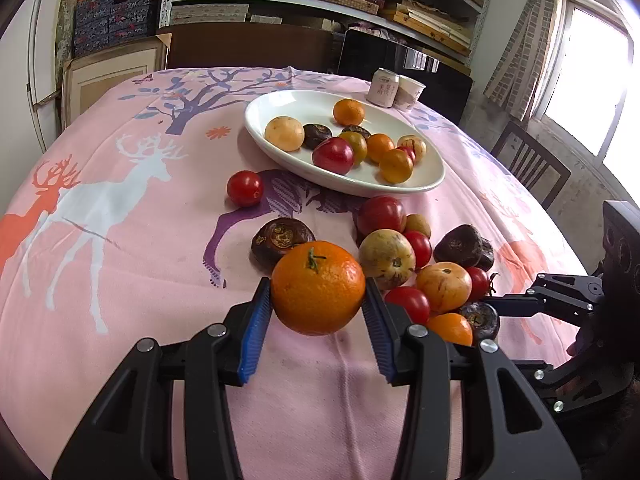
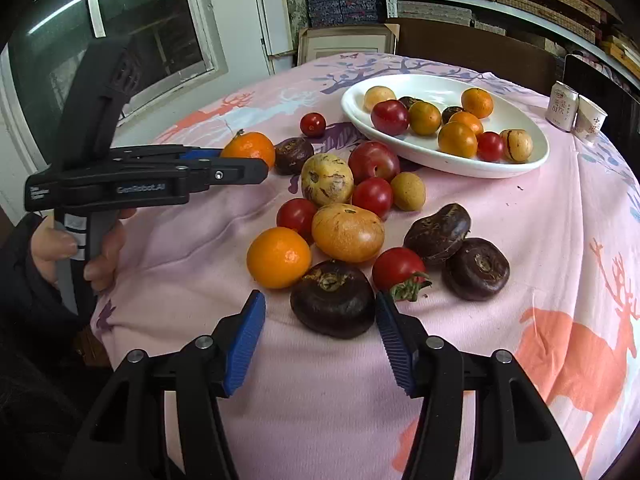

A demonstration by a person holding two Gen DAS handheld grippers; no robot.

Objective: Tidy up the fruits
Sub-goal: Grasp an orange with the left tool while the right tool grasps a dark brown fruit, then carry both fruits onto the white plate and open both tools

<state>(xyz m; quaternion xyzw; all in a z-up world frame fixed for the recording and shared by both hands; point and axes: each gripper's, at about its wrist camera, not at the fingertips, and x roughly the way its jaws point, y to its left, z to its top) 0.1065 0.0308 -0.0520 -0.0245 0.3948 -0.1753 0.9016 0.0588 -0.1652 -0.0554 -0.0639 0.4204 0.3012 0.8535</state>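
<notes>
Mandarin [image 1: 318, 288] is clamped between left gripper [image 1: 316, 308] fingers above the table [image 1: 120, 280]. Right gripper [image 2: 320, 320] fingers are spread around a dark water chestnut [image 2: 333, 298].

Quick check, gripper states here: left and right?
Left gripper: shut on the orange mandarin, lifted off the table.
Right gripper: open, holding nothing, around the dark water chestnut.

A round table under a pink deer-print cloth [image 2: 500, 220] carries a white oval dish [image 1: 432, 178] holding fruit, a can [image 1: 383, 88] beside a paper cup [image 1: 409, 92], one lone tomato [image 1: 245, 188], and a loose cluster of fruit [image 2: 348, 232] near the front.
</notes>
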